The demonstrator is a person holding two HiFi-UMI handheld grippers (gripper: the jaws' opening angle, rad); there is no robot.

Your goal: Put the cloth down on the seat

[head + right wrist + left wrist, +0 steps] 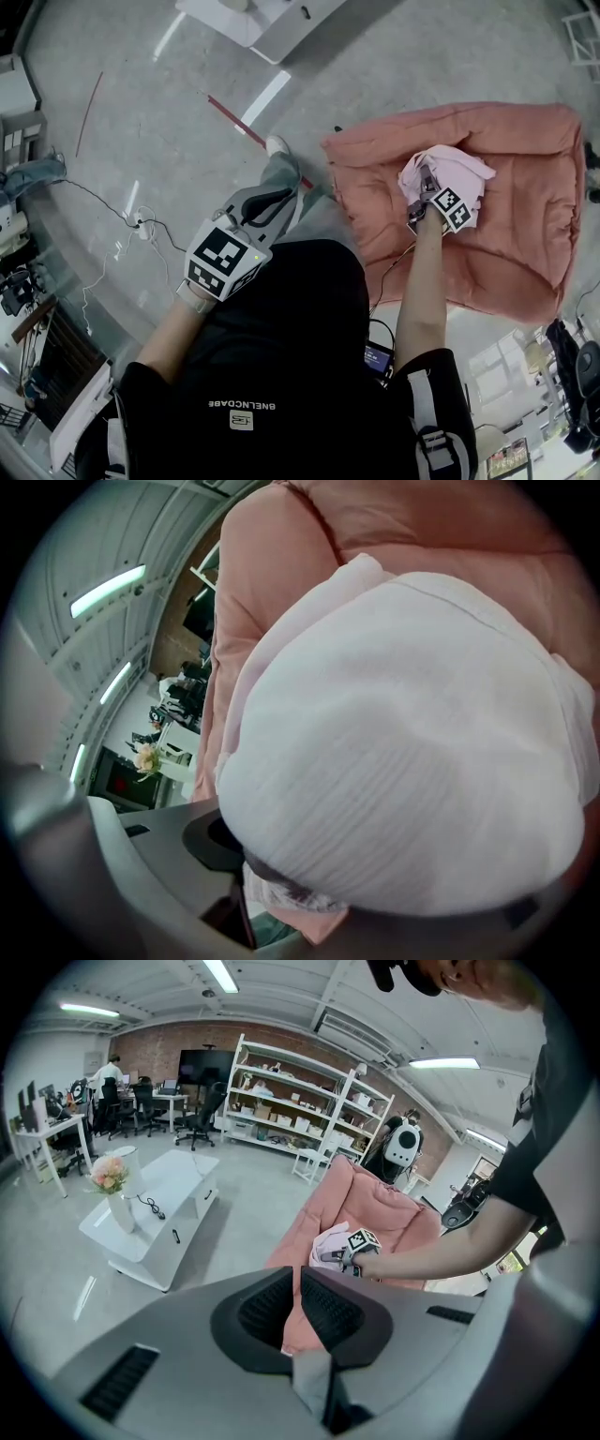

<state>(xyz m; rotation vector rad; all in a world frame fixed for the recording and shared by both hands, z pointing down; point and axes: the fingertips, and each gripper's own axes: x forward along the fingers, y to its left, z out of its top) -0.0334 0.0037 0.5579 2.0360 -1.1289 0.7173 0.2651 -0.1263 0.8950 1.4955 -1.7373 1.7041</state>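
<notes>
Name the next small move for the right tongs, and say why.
Probably lift the right tongs straight up, clear of the cloth. The cloth already rests bunched on the pink seat, and the tongs stand wide apart around it, so only withdrawal seems left.

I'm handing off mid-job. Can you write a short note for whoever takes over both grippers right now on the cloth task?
Left gripper: jaws nearly together, nothing between them, off to the side of the seat over the floor.
Right gripper: down at the pink seat, jaws wide apart, with the pale cloth bunched between and over them.
Cloth: in a heap on the seat cushion.
Done: the cloth is on the seat and the grip looks released.
Left: draw the right gripper out without dragging the cloth, then check that the cloth stays put.
</notes>
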